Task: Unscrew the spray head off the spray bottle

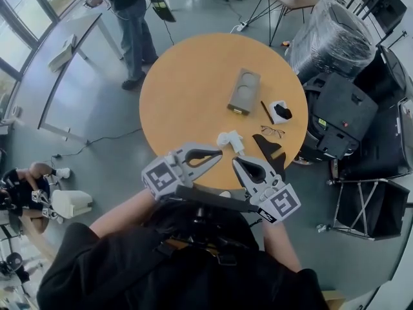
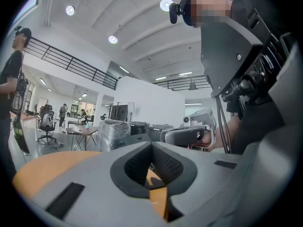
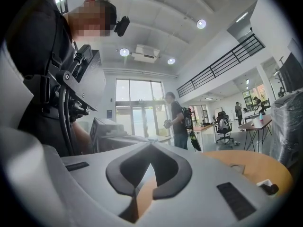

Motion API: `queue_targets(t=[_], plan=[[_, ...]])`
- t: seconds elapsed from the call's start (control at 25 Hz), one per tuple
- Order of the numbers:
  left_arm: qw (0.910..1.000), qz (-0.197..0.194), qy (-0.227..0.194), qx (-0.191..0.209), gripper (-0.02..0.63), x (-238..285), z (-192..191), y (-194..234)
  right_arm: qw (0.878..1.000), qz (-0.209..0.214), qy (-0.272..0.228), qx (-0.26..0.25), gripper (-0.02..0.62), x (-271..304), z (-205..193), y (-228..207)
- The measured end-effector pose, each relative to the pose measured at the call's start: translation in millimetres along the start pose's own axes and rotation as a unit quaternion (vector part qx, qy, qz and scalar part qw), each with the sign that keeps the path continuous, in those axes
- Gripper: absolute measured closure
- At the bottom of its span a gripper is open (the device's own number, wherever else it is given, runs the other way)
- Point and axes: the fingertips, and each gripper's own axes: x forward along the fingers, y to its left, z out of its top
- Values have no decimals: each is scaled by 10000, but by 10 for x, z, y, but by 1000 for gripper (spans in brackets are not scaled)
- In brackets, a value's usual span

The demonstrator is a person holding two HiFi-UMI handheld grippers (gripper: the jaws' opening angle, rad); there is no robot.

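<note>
A white spray head lies on its side on the round orange desk, close to the edge nearest me. Neither of my grippers touches it. I cannot pick out a bottle body; a black shape lies just to the right of the spray head, and I cannot tell what it is.

My left gripper is held level just in front of the spray head, on its near left side. Its fingers are closed together with nothing between them. In the left gripper view the left gripper shows only a strip of orange desk through the narrow gap below the meeting tips.

My right gripper sits just beside the left, its tips angled toward the left one's tips and near the spray head. Its fingers are also closed and empty. The right gripper view shows the right gripper with tips together and desk beyond.

Further across the desk is a pair of eyeglasses. Beyond them are a thin dark stick and a small white box holding something black. A grey block with two round recesses sits near the desk's middle.

A person stands on the grey floor at the far left side of the desk. A bulky object wrapped in clear plastic stands off to the far right.
</note>
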Motion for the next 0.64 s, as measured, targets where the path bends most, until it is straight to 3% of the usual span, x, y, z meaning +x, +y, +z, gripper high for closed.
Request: queue_targets(t=[0.64], plan=[[9999, -29, 56, -92, 583, -125, -98, -133, 10000, 24, 44, 44, 594, -17, -80, 184]])
